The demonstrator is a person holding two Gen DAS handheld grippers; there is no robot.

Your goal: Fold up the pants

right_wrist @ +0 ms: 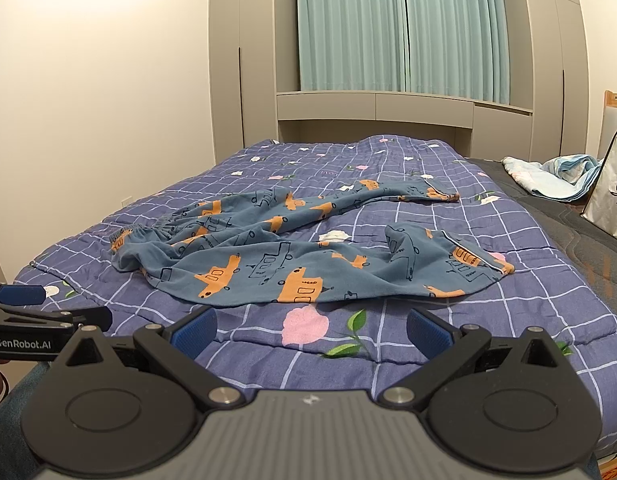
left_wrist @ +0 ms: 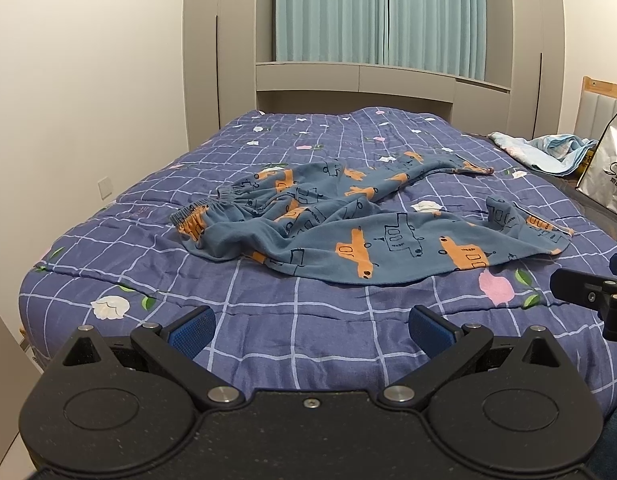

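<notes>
left wrist view: the pants (left_wrist: 348,216) lie rumpled mid-bed at twelve o'clock, soft, light and limp, best pinched at the gathered waistband (left_wrist: 196,212) at eleven; the left gripper (left_wrist: 311,326) is spread wide and empty over the quilt (left_wrist: 268,344). right wrist view: the pants (right_wrist: 292,256) lie at twelve, leg cuff (right_wrist: 484,268) at one, and the right gripper (right_wrist: 311,326) also gapes wide, touching nothing.

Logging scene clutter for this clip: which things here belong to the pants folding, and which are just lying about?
Part of the job:
- pants, spread unfolded on the bedspread
- left gripper, open
- right gripper, open

Just lying about:
- crumpled light cloth
- white bag
</notes>
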